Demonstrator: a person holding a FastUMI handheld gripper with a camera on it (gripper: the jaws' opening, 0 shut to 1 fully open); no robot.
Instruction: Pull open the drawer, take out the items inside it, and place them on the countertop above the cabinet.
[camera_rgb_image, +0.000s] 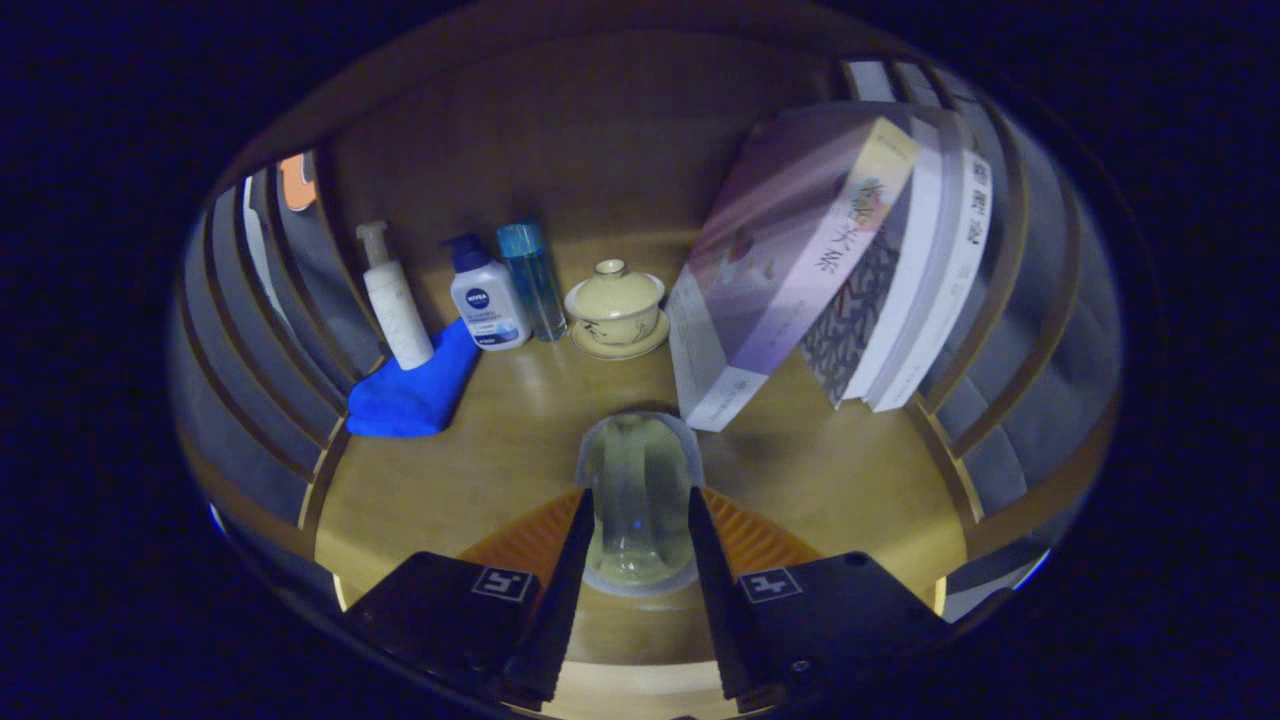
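Observation:
My gripper (638, 520) is shut on a clear glass cup (638, 470), which sits between both fingers and stands out ahead of them over the wooden countertop (500, 450). Beyond the cup, along the back wall, stand a white pump bottle (395, 300), a white bottle with a dark blue pump (486, 297), a slim blue bottle (532, 280) and a cream lidded teacup on a saucer (616, 308). A blue cloth (415, 390) lies at the foot of the pump bottles, to the left of the cup.
Several books (830, 270) lean against the slatted wall on the right, their lower corner just right of the cup. Slatted side walls (255, 330) close the countertop in on both sides. A wooden back panel (600, 140) stands behind the bottles.

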